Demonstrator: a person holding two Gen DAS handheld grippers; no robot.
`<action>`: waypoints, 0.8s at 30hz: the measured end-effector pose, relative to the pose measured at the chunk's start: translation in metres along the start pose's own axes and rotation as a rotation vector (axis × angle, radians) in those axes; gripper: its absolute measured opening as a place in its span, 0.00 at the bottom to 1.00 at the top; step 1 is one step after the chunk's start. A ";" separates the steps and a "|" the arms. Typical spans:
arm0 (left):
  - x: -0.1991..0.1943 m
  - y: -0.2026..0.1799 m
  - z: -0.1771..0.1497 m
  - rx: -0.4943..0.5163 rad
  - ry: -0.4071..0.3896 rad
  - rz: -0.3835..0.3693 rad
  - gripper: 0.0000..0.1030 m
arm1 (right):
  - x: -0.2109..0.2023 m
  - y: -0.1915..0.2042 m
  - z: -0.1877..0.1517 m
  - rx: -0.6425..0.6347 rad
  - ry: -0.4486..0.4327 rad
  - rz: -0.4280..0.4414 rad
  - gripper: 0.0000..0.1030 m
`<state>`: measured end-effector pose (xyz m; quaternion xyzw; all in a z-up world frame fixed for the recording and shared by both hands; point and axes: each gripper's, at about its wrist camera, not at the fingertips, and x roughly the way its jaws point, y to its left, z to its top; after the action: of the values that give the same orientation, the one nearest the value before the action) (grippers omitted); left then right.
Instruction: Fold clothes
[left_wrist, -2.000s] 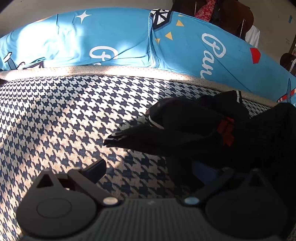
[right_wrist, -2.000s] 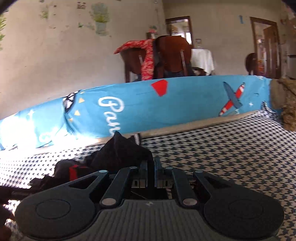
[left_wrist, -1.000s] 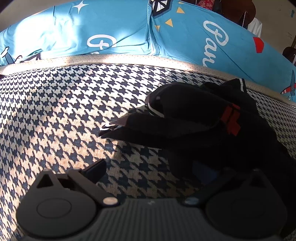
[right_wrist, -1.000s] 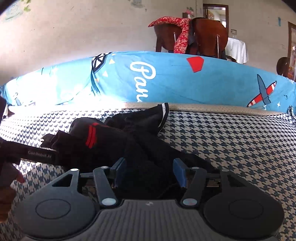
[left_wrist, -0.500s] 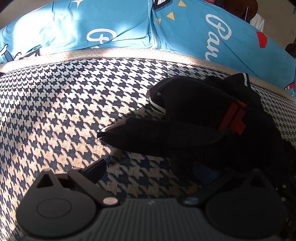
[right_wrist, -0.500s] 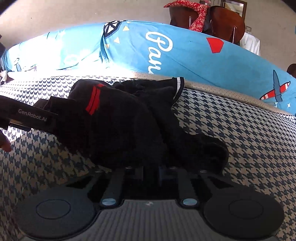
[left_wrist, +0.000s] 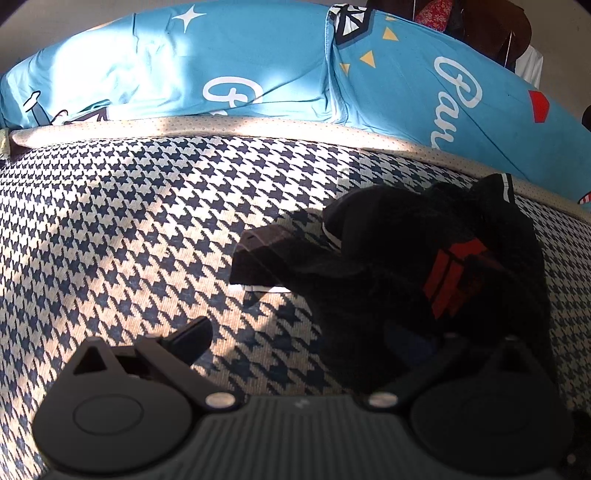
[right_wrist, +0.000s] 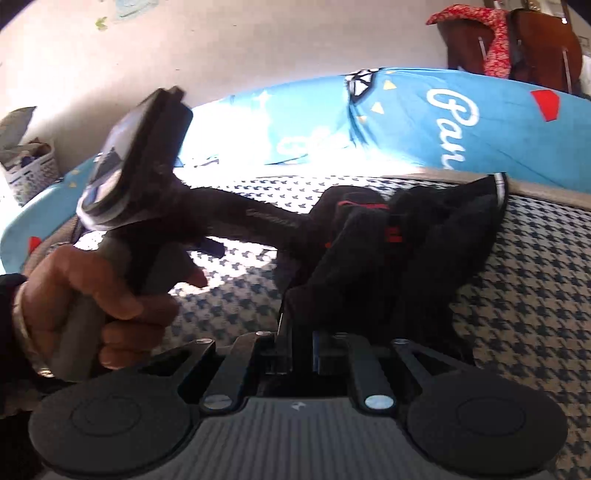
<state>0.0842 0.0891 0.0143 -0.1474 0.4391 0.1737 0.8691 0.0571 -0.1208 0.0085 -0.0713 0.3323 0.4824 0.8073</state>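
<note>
Left gripper (left_wrist: 306, 339): your jaws are spread wide and there's nothing between them. The left finger (left_wrist: 192, 338) sits over bare houndstooth; the right finger is lost in the dark cloth, so I can't tell if it touches.

Right gripper (right_wrist: 301, 347): your jaws are pinched nearly together with black cloth caught in the narrow gap, and the fabric rises straight up from the fingers.

Garment: the crumpled black garment with red stripe patches and white edge trim (left_wrist: 424, 251) lies ahead and to the right of your left gripper. In the right wrist view (right_wrist: 406, 251) it's dead ahead, bunched from the fingertips up toward the pillows.

Surface: the navy-and-cream houndstooth woven bed cover (left_wrist: 129, 229) is under everything, sunlit in patches.

Backdrop: bright blue printed pillows with white script and a red shape (left_wrist: 240, 70) run along the far edge past the garment.

Only the left view shows: a black wedge-shaped tip (left_wrist: 258, 258) poking out from the garment's left side, just ahead of your left finger. Can't tell what it belongs to.

Only the right view shows: your left hand (right_wrist: 96, 291) wrapped round the grey handle, off to the left, with that gripper's arm reaching into the cloth. Also a brown wooden chair draped with red patterned cloth (right_wrist: 517, 40) behind the pillows, and a white woven basket (right_wrist: 29, 170) far left.
</note>
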 end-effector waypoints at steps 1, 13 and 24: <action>-0.003 0.001 0.002 -0.005 -0.006 0.001 1.00 | 0.001 0.008 0.000 -0.014 0.000 0.027 0.11; -0.040 0.005 0.008 0.029 -0.101 -0.002 1.00 | 0.014 0.048 0.005 -0.085 0.063 0.168 0.18; -0.040 0.002 0.005 0.048 -0.100 -0.024 1.00 | -0.022 -0.004 0.030 0.107 -0.054 -0.052 0.34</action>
<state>0.0649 0.0866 0.0497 -0.1231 0.3971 0.1597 0.8953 0.0672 -0.1257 0.0436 -0.0237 0.3335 0.4447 0.8309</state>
